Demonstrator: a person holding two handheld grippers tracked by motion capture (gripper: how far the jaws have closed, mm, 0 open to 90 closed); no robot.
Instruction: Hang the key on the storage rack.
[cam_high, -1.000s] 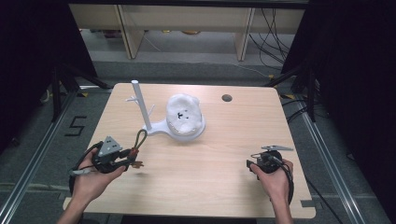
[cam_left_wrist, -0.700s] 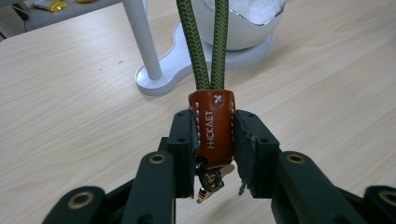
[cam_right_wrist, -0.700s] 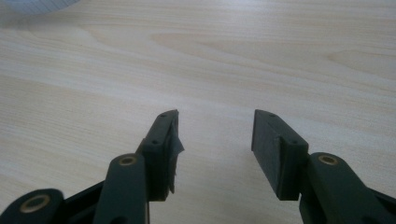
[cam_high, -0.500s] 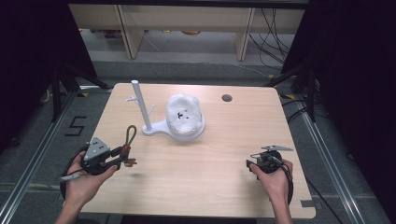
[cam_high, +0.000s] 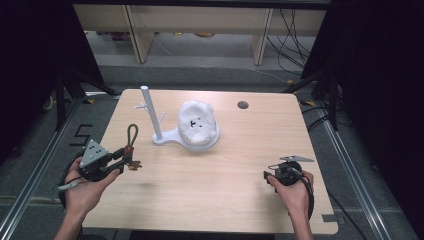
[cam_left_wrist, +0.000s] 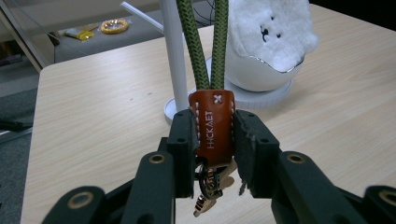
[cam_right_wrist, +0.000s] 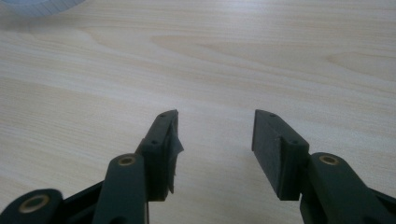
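The left gripper (cam_left_wrist: 214, 149) is seen clamped on a keychain (cam_left_wrist: 212, 126), its brown leather tab pinched between both pads. A green cord loop (cam_left_wrist: 208, 42) is carried upright above the tab, and gold metal clips hang below it. In the high view the keychain (cam_high: 131, 145) is held over the table's (cam_high: 210, 200) front left part, near a white stand (cam_high: 155, 117). Beside the stand's post, a white bowl-shaped holder (cam_high: 200, 140) is found, and a white plush toy (cam_high: 196, 120) is seated inside it. Over at the front right, the right gripper (cam_right_wrist: 215, 140) is held with jaws apart, nothing between them, only bare wood underneath.
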